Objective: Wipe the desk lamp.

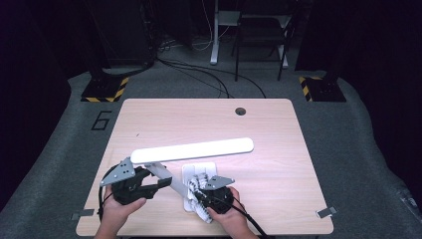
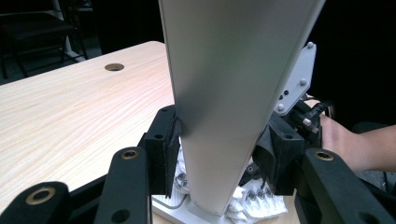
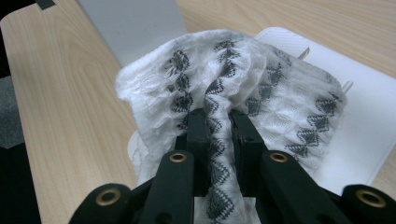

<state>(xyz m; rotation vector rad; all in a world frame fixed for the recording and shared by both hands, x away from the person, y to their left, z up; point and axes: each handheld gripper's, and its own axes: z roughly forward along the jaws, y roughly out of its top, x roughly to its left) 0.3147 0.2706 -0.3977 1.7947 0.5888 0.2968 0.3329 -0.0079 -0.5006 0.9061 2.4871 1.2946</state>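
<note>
A white desk lamp stands on the table with its long lit head (image 1: 193, 150) lying crosswise and its square white base (image 1: 199, 172) near the front edge. My left gripper (image 1: 166, 182) is shut on the lamp's grey arm (image 2: 224, 102), the jaws pressing on both sides of it. My right gripper (image 3: 218, 122) is shut on a white cloth (image 3: 224, 84) with a black diamond pattern. The cloth (image 1: 200, 191) lies bunched against the foot of the lamp arm, over the base (image 3: 364, 112).
The light wooden table (image 1: 149, 119) has a round cable hole (image 1: 240, 111) at the far middle. Clips (image 1: 325, 212) stick out at the front corners. Stands with yellow-black bases (image 1: 104, 89), cables and a chair stand on the floor beyond.
</note>
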